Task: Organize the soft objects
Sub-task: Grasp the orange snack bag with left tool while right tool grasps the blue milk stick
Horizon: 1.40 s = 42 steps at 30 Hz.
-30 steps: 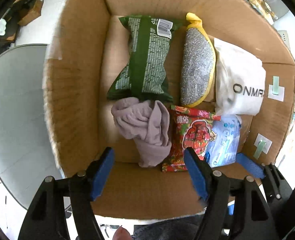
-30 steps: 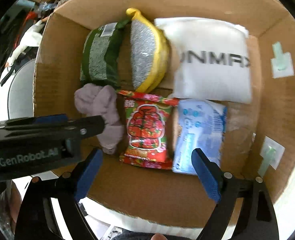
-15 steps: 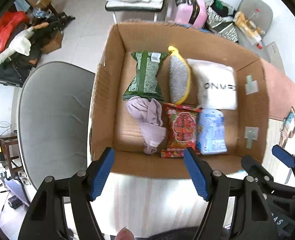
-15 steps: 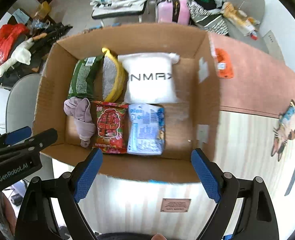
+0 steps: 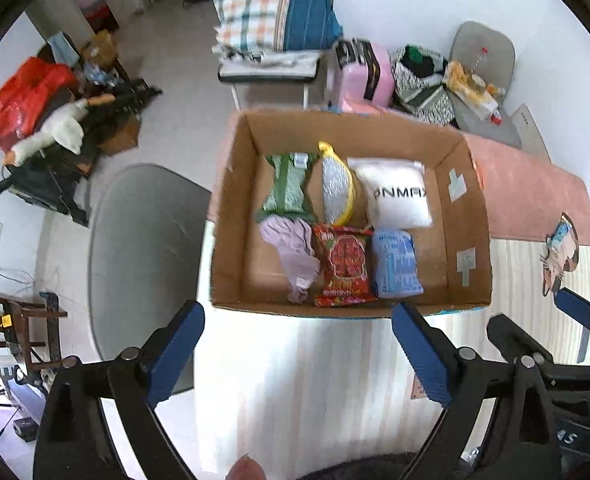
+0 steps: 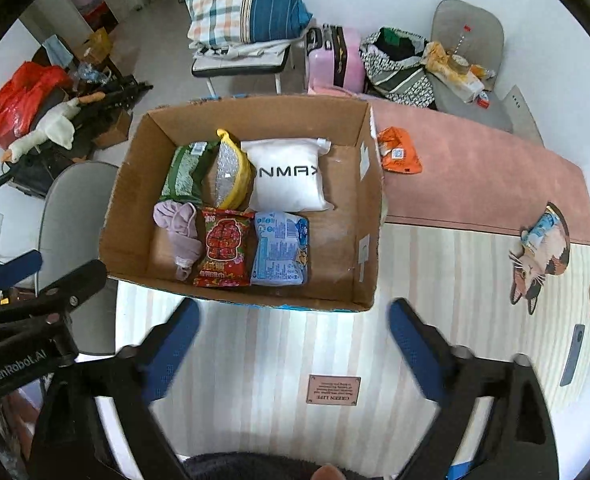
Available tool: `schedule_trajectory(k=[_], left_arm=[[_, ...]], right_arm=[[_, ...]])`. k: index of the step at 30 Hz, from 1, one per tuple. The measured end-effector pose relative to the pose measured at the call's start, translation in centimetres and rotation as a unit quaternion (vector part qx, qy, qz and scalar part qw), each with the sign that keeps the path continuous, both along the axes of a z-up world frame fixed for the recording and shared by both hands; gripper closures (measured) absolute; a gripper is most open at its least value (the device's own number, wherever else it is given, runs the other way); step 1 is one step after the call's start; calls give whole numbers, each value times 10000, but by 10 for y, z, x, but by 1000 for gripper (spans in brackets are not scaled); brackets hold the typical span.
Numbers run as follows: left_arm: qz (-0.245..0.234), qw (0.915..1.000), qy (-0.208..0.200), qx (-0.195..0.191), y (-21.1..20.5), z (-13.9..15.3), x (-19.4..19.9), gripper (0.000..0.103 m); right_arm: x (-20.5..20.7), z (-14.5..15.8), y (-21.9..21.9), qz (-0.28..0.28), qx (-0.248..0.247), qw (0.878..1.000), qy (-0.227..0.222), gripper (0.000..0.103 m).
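A cardboard box [image 5: 469,216] [image 6: 369,216] stands on the table. In it lie a green snack bag [image 5: 287,188] [image 6: 185,174], a yellow-rimmed silver scrubber [image 5: 335,190] [image 6: 231,174], a white pouch [image 5: 397,194] [image 6: 289,180], a lilac cloth [image 5: 295,250] [image 6: 181,228], a red snack bag [image 5: 345,266] [image 6: 225,254] and a blue packet [image 5: 395,266] [image 6: 281,254]. An orange packet [image 6: 399,156] lies on the pink mat right of the box. My left gripper [image 5: 299,354] and right gripper [image 6: 293,350] are open and empty, high above the table's near side.
A grey chair [image 5: 143,248] stands left of the table. A pink mat [image 6: 483,184] and a cat picture [image 6: 537,260] lie on the right. On the floor behind are a stool with a plaid bag [image 6: 243,4], a pink suitcase [image 6: 335,60] and clutter.
Both grippers have pulled up and back out of the box. The box now looks small and the room shows around it. The jaws stayed open and empty.
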<state>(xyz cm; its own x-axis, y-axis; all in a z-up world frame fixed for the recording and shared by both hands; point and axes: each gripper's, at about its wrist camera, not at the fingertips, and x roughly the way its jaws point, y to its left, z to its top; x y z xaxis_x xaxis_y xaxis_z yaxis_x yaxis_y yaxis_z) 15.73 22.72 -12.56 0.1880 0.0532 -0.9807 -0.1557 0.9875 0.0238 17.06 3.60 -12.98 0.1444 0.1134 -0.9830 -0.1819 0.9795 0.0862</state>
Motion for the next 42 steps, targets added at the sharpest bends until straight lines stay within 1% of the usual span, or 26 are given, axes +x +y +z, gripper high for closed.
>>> schedule_trajectory(k=[4, 10, 14, 17, 20, 21, 24, 26, 28, 29, 31, 32, 33, 34, 37, 39, 42], left_arm=[[92, 9998, -170, 18, 1, 14, -7, 6], [185, 9996, -221, -21, -4, 24, -15, 6], [194, 9995, -255, -16, -11, 29, -15, 6], [98, 9996, -235, 74, -25, 29, -7, 6], [-155, 9993, -243, 257, -48, 27, 8, 6], [-344, 9985, -241, 354, -63, 24, 18, 6], [-758, 9951, -267, 583, -101, 16, 45, 6], [-1178, 9901, -236, 728, -135, 5, 72, 6], [-1585, 9832, -199, 887, -167, -7, 99, 6], [-1845, 9779, -161, 971, -187, -14, 115, 6], [-2269, 9682, 45, 1058, -220, -33, 147, 6], [-2464, 9633, 271, 1032, -238, -46, 166, 6], [-2525, 9618, 452, 956, -247, -56, 179, 6], [-2525, 9608, 704, 903, -260, -71, 200, 6], [-2504, 9587, 1222, 575, -288, -104, 240, 6], [-2480, 9539, 1636, 435, -304, -132, 265, 6], [-2216, 9507, 2153, 262, -318, -173, 294, 6]], right_arm=[[-8, 18, -5, 34, -15, 9998, -180, 0], [-13, 37, -16, -54, 165, 9994, -290, 0], [-12, 41, -27, -127, 344, 9991, -223, 0], [-10, 38, -41, -247, 475, 9985, -151, 0], [-4, 32, -70, -538, 663, 9963, -25, 0], [-1, 29, -82, -661, 697, 9954, 19, 0], [10, 16, -133, -1155, 669, 9909, 151, 0], [20, 5, -177, -1554, 593, 9858, 230, 0], [31, -10, -223, -1985, 456, 9785, 334, 0], [37, -16, -245, -2179, 451, 9742, 386, 0], [51, -32, -289, -2530, 375, 9655, 492, 0], [58, -39, -308, -2672, 315, 9617, 515, 0], [65, -45, -326, -2817, 280, 9577, 514, 0], [74, -54, -347, -2990, 223, 9526, 523, 0], [97, -79, -394, -3314, 203, 9407, 690, 0], [112, -98, -421, -3486, 133, 9336, 814, 0], [131, -121, -451, -3621, 87, 9270, 979, 0]])
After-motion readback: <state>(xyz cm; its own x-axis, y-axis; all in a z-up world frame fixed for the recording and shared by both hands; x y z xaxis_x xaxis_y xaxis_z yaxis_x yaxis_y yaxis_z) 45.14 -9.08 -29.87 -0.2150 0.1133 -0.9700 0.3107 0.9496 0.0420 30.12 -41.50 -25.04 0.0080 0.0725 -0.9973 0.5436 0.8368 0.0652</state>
